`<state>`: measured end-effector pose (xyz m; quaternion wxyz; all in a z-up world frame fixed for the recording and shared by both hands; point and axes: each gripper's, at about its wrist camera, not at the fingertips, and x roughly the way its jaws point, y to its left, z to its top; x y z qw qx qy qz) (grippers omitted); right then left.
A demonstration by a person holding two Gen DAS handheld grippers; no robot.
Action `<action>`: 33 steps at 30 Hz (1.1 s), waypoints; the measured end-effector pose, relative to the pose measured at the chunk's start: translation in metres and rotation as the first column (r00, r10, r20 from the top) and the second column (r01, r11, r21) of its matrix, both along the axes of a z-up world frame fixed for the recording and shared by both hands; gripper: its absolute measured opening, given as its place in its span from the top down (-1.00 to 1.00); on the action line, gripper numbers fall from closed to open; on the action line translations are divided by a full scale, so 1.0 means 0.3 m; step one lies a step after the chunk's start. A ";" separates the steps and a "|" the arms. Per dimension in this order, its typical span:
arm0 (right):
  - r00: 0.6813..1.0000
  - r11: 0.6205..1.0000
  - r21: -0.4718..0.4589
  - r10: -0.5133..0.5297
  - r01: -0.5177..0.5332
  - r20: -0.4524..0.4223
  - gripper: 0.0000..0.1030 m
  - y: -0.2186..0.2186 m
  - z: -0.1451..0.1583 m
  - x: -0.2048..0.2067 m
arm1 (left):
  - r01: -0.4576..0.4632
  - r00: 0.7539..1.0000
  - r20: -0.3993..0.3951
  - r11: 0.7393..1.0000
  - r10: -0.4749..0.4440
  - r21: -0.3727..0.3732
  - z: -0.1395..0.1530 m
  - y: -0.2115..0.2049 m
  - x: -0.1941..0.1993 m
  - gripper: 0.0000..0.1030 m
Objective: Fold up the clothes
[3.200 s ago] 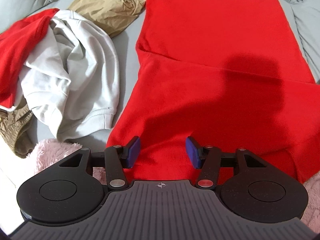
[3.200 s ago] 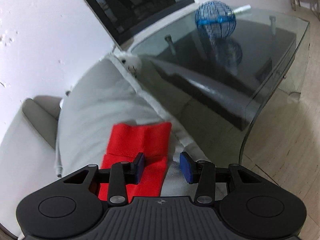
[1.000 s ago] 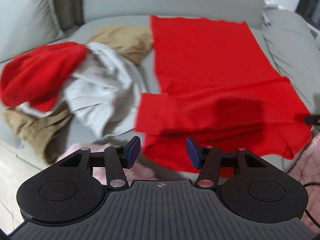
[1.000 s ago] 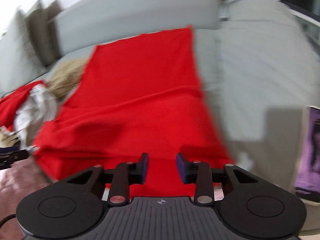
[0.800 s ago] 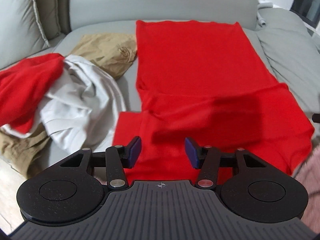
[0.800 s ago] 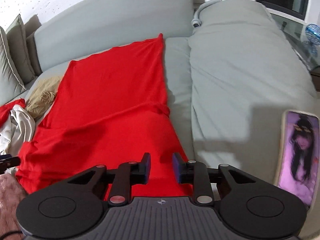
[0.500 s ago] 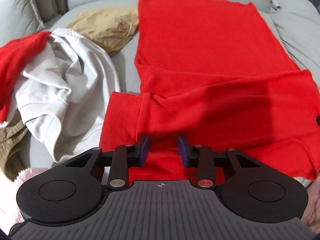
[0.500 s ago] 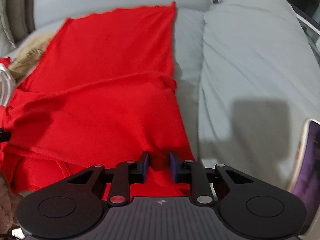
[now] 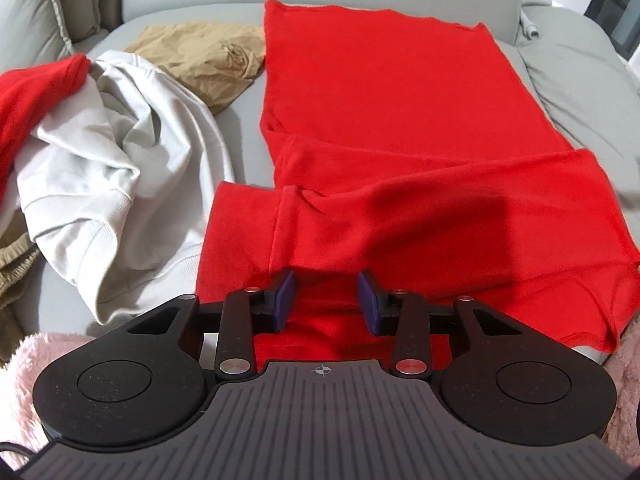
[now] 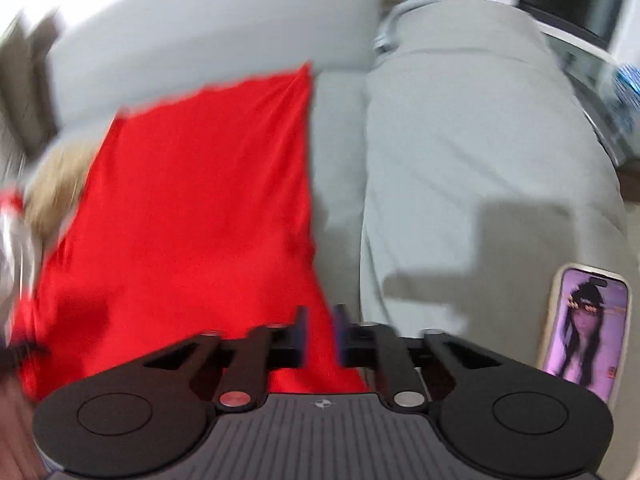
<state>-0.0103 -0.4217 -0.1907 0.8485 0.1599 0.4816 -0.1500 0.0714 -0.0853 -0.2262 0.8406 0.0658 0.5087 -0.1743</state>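
Grey sofa [image 9: 248, 120] carries your long red knit garment [image 9: 400, 128], sleeves crossed and body unfolded: left tool [image 9: 326, 300] gapes above its near hem, right tool [image 10: 320, 334] narrowed around cloth, grip unclear.

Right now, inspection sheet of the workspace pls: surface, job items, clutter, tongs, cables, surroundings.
Surface: grey sofa seat, bare strip between garments.
Job's things: red garment spread flat, near part folded across; white sweatshirt, tan garment and second red garment heaped to its left.
Clutter: phone, screen lit, lying on the seat cushion.
Tongs: left tongs open over the near red edge; right tongs nearly closed, grip unclear in blur.
Cables: white cable by the backrest.
Surroundings: pink fluffy fabric at the near edge.
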 end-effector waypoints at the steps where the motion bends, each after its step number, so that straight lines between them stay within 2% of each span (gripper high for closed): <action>1: 1.000 0.999 0.014 -0.030 0.030 -0.006 0.92 -0.015 -0.019 0.021 | 0.005 1.000 0.005 1.000 -0.005 0.005 0.001 -0.005 -0.006 0.15; 2: 0.996 0.995 0.046 -0.085 0.086 -0.025 0.89 -0.040 -0.053 0.056 | 0.008 1.000 0.008 1.000 -0.008 0.007 0.001 -0.007 -0.010 0.15; 3: 0.991 0.987 0.094 -0.129 0.132 -0.042 0.73 -0.062 -0.080 0.079 | 0.007 1.000 0.008 1.000 -0.007 0.005 0.001 -0.006 -0.010 0.14; 4: 0.986 0.975 0.148 -0.161 0.166 -0.045 0.66 -0.081 -0.095 0.092 | 0.006 1.000 0.007 1.000 -0.006 -0.001 0.000 -0.004 -0.009 0.14; 6: 0.969 0.920 0.306 -0.244 0.244 -0.037 0.55 -0.130 -0.142 0.116 | 0.003 1.000 0.002 1.000 -0.003 -0.011 0.000 0.002 -0.006 0.13; 8: 0.965 0.902 0.349 -0.258 0.255 -0.038 0.30 -0.145 -0.165 0.137 | 0.003 1.000 0.000 1.000 -0.003 -0.015 -0.001 0.003 -0.005 0.10; 10: 0.972 0.904 0.359 -0.232 0.231 -0.040 0.26 -0.151 -0.185 0.157 | 0.004 1.000 -0.003 1.000 -0.004 -0.019 -0.003 0.001 -0.002 0.07; 11: 0.976 0.904 0.368 -0.213 0.216 -0.050 0.30 -0.153 -0.199 0.171 | 0.004 1.000 -0.003 1.000 -0.004 -0.019 -0.003 0.000 -0.001 0.06; 13: 0.979 0.908 0.366 -0.191 0.202 -0.068 0.41 -0.153 -0.208 0.193 | 0.005 1.000 -0.004 1.000 -0.005 -0.019 -0.004 -0.002 0.000 0.04; 15: 0.981 0.913 0.358 -0.180 0.195 -0.077 0.78 -0.158 -0.221 0.205 | 0.005 1.000 -0.004 1.000 -0.005 -0.020 -0.006 -0.003 0.001 0.03; 17: 0.985 0.932 0.319 -0.163 0.172 -0.054 0.84 -0.153 -0.213 0.214 | 0.003 1.000 -0.005 1.000 -0.003 -0.023 -0.007 -0.001 0.002 0.03; 19: 0.989 0.973 0.192 -0.138 0.127 0.044 0.98 -0.132 -0.166 0.210 | 0.001 1.000 -0.006 1.000 -0.001 -0.025 -0.007 0.000 0.002 0.03; 20: 0.984 0.991 0.065 -0.124 0.116 0.130 0.97 -0.120 -0.127 0.195 | -0.001 1.000 -0.007 1.000 0.000 -0.027 -0.007 0.000 0.003 0.03; 22: 0.972 0.992 -0.011 -0.118 0.123 0.205 0.95 -0.123 -0.086 0.176 | -0.003 1.000 -0.007 1.000 0.003 -0.029 -0.008 0.000 0.002 0.02; 25: 0.980 0.990 0.086 -0.123 0.111 0.158 0.83 -0.162 -0.075 0.162 | -0.003 1.000 -0.005 1.000 0.003 -0.030 -0.010 -0.005 0.002 -0.01; 28: 0.998 0.990 0.141 -0.033 0.026 0.045 0.78 -0.132 -0.112 0.171 | -0.003 1.000 -0.004 0.999 0.003 -0.032 -0.011 -0.003 0.000 -0.01; 29: 1.000 0.988 0.155 -0.021 0.018 0.018 0.59 -0.120 -0.127 0.174 | -0.003 1.000 -0.004 0.999 0.003 -0.033 -0.011 -0.002 -0.001 -0.01; 30: 0.999 0.984 0.175 -0.039 0.038 0.005 0.24 -0.116 -0.143 0.172 | -0.003 1.000 -0.004 0.999 0.003 -0.034 -0.010 -0.001 -0.002 -0.01; 31: 0.998 0.978 0.199 -0.067 0.064 0.006 0.07 -0.117 -0.156 0.172 | -0.003 1.000 -0.004 0.999 0.002 -0.034 -0.010 -0.001 -0.003 -0.01; 32: 0.996 0.970 0.227 -0.093 0.090 0.005 -0.04 -0.118 -0.170 0.173 | -0.003 1.000 -0.003 0.999 0.003 -0.035 -0.010 -0.001 -0.003 -0.01; 33: 0.993 0.957 0.267 -0.117 0.113 -0.003 -0.05 -0.123 -0.187 0.177 | -0.003 1.000 -0.003 0.999 0.003 -0.034 -0.010 -0.001 -0.004 -0.01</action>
